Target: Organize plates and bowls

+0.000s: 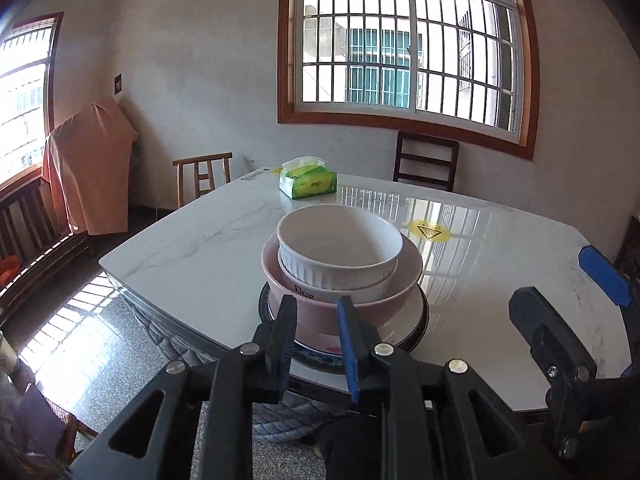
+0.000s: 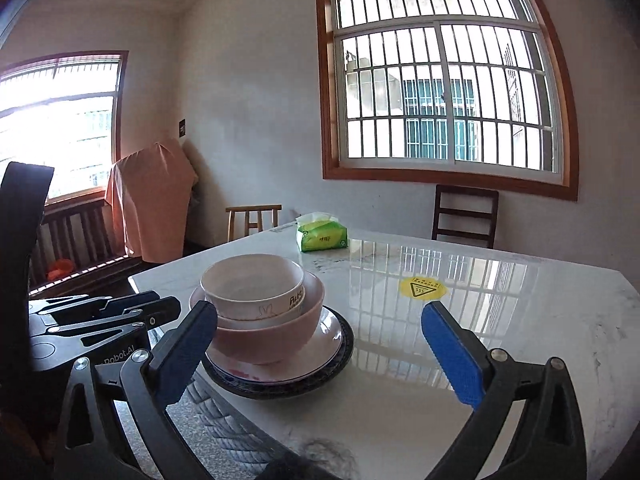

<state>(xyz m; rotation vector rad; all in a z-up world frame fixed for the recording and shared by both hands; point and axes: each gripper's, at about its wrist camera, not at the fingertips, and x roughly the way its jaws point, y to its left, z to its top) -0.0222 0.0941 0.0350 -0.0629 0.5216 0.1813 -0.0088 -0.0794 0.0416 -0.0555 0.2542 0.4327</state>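
One stack stands near the front edge of the marble table [image 1: 192, 248]. A ribbed white bowl [image 1: 340, 248] tops it, nested in a printed white bowl [image 1: 320, 294], then a pink bowl [image 1: 404, 280]. Under these lie a white plate [image 2: 330, 340] and a dark-rimmed plate [image 2: 346, 360]. My left gripper [image 1: 317, 326] hovers just in front of the stack, its jaws a narrow gap apart with nothing gripped. My right gripper [image 2: 322, 348] stands wide open to the right of the stack and holds nothing. Its left finger [image 2: 192, 344] overlaps the pink bowl [image 2: 272, 340] in the picture.
A green tissue pack [image 1: 308, 182] sits at the table's far side, and a yellow warning sticker [image 2: 422, 289] is stuck mid-table. Two chairs [image 1: 426, 164] [image 1: 204, 176] stand behind the table. An orange cloth covers something [image 1: 92, 168] by the left window.
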